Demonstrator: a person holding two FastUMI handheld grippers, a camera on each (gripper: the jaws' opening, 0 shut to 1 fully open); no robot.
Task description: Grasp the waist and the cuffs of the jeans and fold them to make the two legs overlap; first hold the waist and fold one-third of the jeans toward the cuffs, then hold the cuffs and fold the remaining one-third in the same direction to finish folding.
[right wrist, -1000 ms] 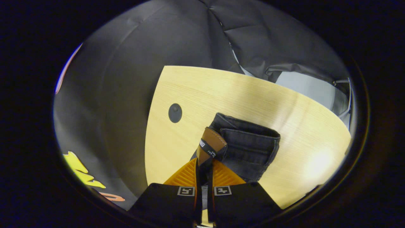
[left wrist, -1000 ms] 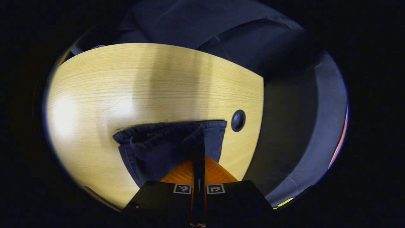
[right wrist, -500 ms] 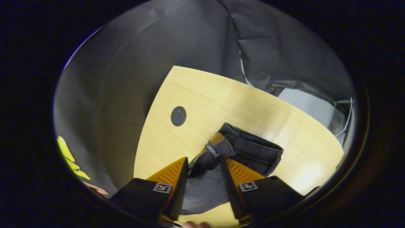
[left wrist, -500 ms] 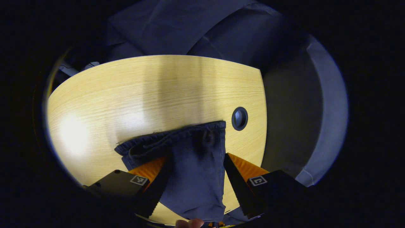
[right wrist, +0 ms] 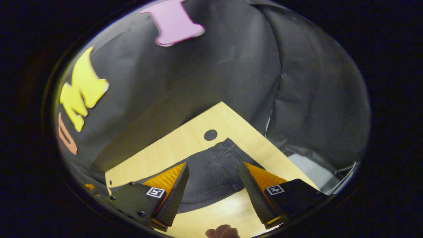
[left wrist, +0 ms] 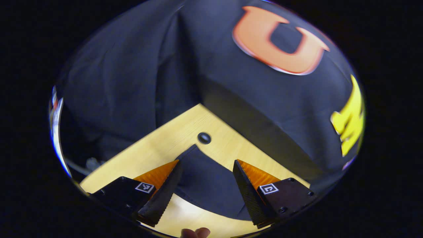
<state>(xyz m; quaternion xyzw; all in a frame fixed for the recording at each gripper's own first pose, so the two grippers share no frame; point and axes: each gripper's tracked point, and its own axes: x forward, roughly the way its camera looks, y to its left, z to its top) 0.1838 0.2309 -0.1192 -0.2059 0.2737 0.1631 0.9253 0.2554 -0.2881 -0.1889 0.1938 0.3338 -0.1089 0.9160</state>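
Note:
The dark jeans (left wrist: 205, 185) lie flat on the light wooden table (left wrist: 158, 145), seen between the fingers of my left gripper (left wrist: 206, 193), which stands open above them and holds nothing. In the right gripper view the jeans (right wrist: 211, 178) show a back pocket and the waistband near the table's far corner. My right gripper (right wrist: 213, 195) is open too, raised over the cloth with nothing between its fingers.
A round dark hole (left wrist: 204, 138) sits in the table just beyond the jeans, also seen as the hole (right wrist: 210, 135) in the right gripper view. The table's edges run close behind it, with the black cloth wall (right wrist: 185, 79) beyond. A fingertip (left wrist: 195, 232) shows at the bottom.
Both grippers were shut on the jeans a second ago, then opened and let go. Since then both have lifted and tilted up, so the wall now takes most of each view.

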